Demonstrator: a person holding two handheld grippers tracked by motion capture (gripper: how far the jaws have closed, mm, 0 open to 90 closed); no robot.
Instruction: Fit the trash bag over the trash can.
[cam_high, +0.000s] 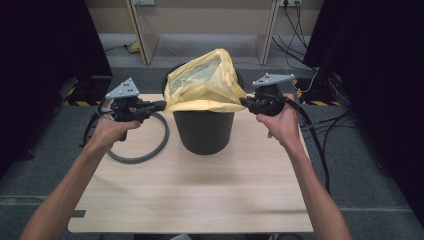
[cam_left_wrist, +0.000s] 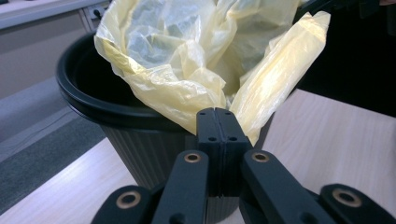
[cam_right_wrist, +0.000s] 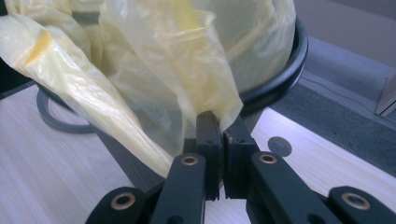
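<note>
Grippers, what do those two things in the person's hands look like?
The left gripper and right gripper are black, each topped by a grey three-cornered plate with small holes. Their black fingers hang on arms with brass-coloured pivots. A dark cable trails from each. The forearms are bare, no sleeves.

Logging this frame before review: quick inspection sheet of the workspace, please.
Surface: light wooden table, bare in front.
Job's things: black bin upright at the table's far middle; yellow bin bag in its mouth, front edge stretched sideways over the rim.
Clutter: grey ring flat on the table, left of the bin.
Grippers: left gripper shut on the bag's left edge; right gripper shut on its right edge.
Cables: black gripper cable trails off the table's right side; more cables on the floor at right.
Surroundings: grey carpet, dark curtains both sides, pale shelving behind.
</note>
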